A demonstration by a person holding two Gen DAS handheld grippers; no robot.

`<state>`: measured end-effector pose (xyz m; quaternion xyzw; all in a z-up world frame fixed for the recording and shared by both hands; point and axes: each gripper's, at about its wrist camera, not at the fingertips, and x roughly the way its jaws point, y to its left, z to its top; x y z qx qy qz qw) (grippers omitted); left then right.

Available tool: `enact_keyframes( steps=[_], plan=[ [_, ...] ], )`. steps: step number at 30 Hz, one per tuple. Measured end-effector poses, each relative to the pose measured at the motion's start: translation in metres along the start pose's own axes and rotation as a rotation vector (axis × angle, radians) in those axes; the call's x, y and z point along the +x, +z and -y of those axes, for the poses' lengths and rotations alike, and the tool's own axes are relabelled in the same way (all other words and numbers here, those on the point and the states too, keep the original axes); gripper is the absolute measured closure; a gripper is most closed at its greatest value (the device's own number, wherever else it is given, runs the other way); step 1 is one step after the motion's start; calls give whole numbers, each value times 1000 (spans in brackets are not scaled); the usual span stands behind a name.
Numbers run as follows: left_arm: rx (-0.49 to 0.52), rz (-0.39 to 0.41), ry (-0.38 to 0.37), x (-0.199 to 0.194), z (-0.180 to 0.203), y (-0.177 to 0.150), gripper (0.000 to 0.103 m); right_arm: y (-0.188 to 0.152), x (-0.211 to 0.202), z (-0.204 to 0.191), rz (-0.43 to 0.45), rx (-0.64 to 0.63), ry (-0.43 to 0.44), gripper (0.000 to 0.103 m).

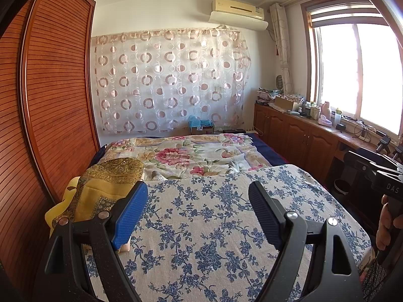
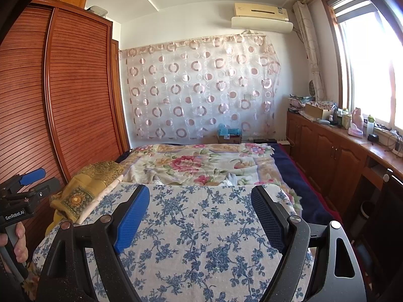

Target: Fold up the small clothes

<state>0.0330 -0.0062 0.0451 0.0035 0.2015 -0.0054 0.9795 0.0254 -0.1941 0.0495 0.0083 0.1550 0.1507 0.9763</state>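
Both claws, left (image 1: 199, 209) and right (image 2: 201, 214), agape and empty over blue-flowered board (image 1: 214, 226); yellow folded cloth (image 1: 100, 191) at left edge, nearer left claw.

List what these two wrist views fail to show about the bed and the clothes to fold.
- No small garment can be picked out in either view; the blue-flowered white cloth shows nothing lying on it.
- Near edge of that cloth: hidden behind the open left gripper and open right gripper.
- Folded yellow-gold embroidered fabric: its lower part is hidden by the left gripper's frame.
- Items on the brown wooden counter: too small, washed out by window glare.
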Motion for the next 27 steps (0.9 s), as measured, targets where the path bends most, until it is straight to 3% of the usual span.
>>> enact_keyframes(
  steps=[27],
  plan=[
    [-1,2,0,0,0,-1,20,0,3,7,-5,-6,9,19]
  ],
)
